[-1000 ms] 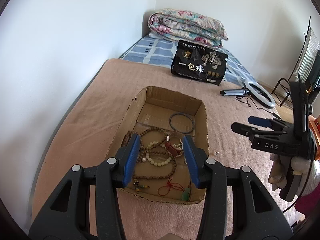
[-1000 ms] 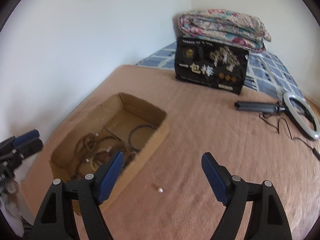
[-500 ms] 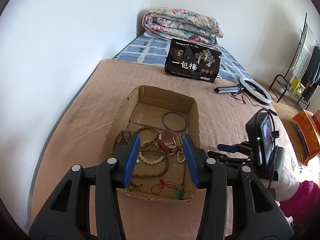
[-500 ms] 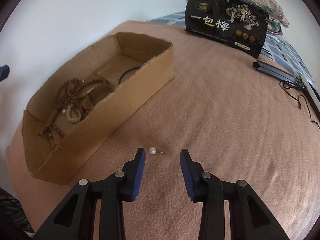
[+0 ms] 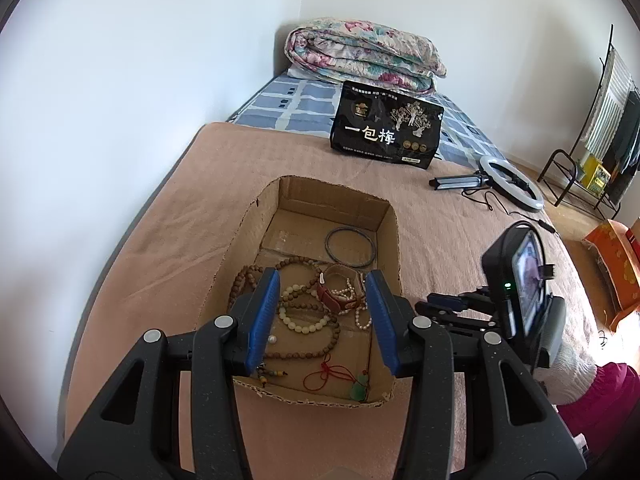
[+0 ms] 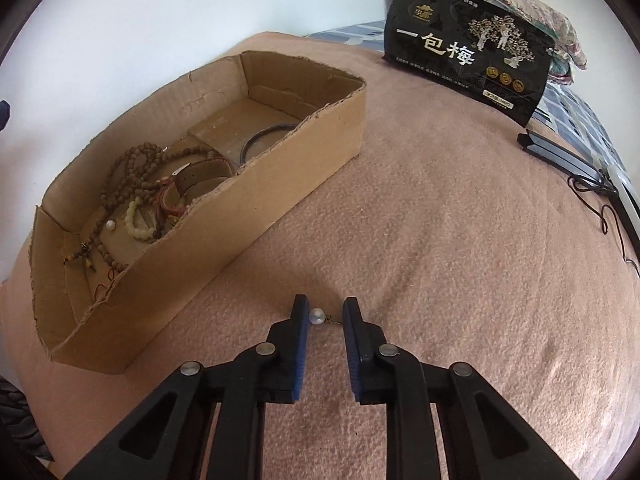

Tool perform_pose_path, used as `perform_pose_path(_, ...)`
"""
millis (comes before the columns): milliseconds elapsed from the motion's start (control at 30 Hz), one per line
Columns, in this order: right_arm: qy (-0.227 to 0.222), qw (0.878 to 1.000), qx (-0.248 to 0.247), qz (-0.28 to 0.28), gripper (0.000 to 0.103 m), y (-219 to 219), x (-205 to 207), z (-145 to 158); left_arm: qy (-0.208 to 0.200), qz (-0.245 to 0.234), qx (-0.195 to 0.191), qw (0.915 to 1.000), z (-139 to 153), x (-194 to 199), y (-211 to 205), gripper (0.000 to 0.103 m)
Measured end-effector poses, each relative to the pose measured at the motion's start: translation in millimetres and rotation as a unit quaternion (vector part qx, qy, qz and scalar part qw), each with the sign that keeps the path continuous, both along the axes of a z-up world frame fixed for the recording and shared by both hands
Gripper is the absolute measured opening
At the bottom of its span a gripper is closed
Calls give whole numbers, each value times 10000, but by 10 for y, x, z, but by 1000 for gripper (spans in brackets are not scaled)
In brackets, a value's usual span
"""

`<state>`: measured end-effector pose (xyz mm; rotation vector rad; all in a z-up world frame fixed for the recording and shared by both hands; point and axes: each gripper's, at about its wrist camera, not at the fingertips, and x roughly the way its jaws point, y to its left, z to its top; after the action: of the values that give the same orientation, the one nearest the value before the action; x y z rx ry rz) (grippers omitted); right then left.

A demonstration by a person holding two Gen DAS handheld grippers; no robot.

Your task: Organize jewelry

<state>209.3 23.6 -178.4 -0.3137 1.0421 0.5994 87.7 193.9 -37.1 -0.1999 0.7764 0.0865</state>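
A cardboard box [image 5: 394, 236] [image 6: 312, 156] on the tan blanket holds wooden bead strands [image 5: 308, 344], a pale bead bracelet [image 5: 300, 322], a dark bangle [image 5: 351, 241], a leather strap and a red cord with a green pendant [image 5: 359, 384]. My left gripper [image 5: 322, 316] hovers open and empty above the box's near end. A pearl earring [image 6: 318, 316] lies on the blanket right of the box. My right gripper [image 6: 324, 316] is low on the blanket, jaws narrowed around the pearl with small gaps left. The right gripper also shows in the left wrist view [image 5: 448, 308].
A black snack bag [image 5: 386, 134] [image 6: 468, 52] stands at the back before a folded floral quilt [image 5: 364, 54]. A ring light with tripod [image 5: 510, 186] lies at the right. A metal rack [image 5: 592, 140] and an orange box [image 5: 616, 264] are beyond the bed.
My right gripper dropped from above the blanket to the pearl earring and narrowed its jaws around it. My left gripper stayed open above the box, shifting slightly.
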Motion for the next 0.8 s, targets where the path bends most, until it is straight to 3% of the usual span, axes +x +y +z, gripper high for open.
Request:
perform_pose_path(167, -168, 9988, 449, -20, 16, -22, -135, 351, -46, 158, -77, 9998, 38, -12, 112, 46)
perform_pose_path(367, -411, 9958, 725, 392, 16, 245, -349, 709, -182, 357, -169, 9991, 136, -51, 241, 46)
perform_pose_path(800, -510, 9927, 640, 888, 20, 679, -615, 785, -355, 401, -180, 9984, 269, -136, 299, 46)
